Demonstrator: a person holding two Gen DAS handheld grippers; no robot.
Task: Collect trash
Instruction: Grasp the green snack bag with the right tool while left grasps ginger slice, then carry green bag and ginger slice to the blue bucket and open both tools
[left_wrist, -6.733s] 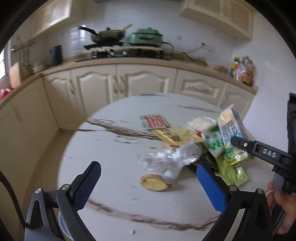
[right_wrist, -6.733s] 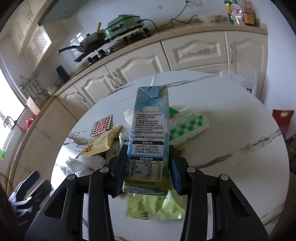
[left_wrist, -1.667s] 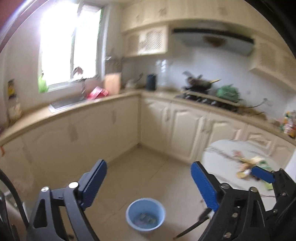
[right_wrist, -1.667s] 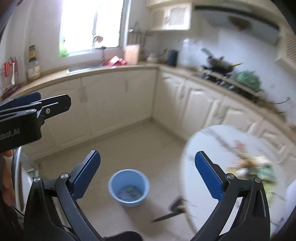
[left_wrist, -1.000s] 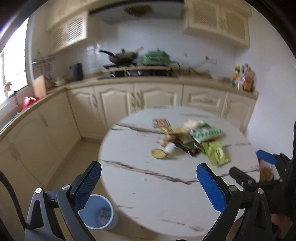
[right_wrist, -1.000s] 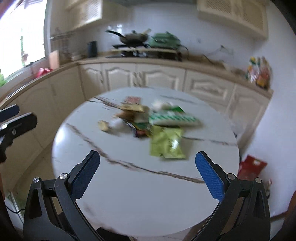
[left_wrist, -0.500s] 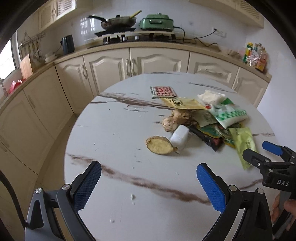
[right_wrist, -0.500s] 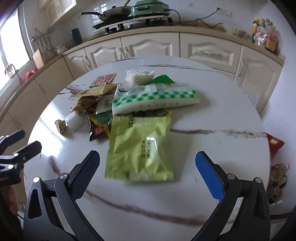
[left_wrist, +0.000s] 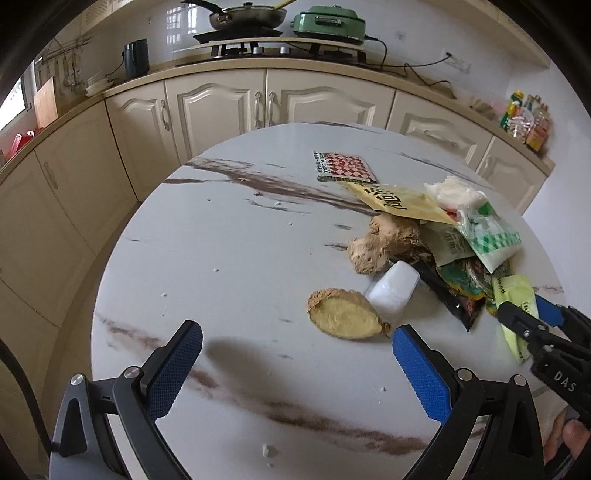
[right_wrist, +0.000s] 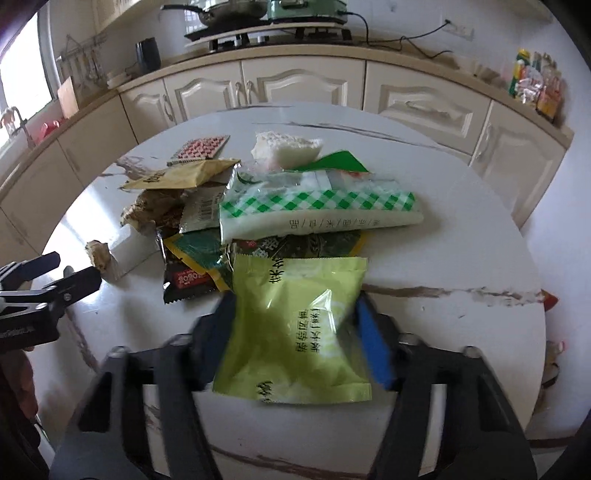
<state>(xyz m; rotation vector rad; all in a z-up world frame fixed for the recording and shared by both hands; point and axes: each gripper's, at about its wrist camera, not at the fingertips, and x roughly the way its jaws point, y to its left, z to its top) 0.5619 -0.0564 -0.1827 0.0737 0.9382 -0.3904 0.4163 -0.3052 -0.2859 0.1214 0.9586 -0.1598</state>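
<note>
Now | right tool (right_wrist: 295, 332) jaws closing round green packet (right_wrist: 295, 325) | left tool (left_wrist: 291, 354) lower

Right gripper (right_wrist: 295, 325): both fingers motion-blurred in right wrist view; jaws have just been closing w/ the green packet (right_wrist: 295, 328) between them. Pad contact on packet edges can't be confirmed. Packet's near edge overlaps the finger bases; far edge tucked under the dark wrapper (right_wrist: 306, 245).

Left wrist view: right gripper (left_wrist: 532, 317) cut off at right frame edge; packet (left_wrist: 515, 295) mostly hidden behind it. A hand (left_wrist: 565, 439) only partly visible at lower right corner.

Pile beyond the jaws: lower wrappers covered by the checked bag (right_wrist: 317, 210); print too small to read. Ginger root (right_wrist: 155, 206) partly under the yellow packet (right_wrist: 184, 175).

Counter jars (right_wrist: 535, 83) at far right: too small to ID.
</note>
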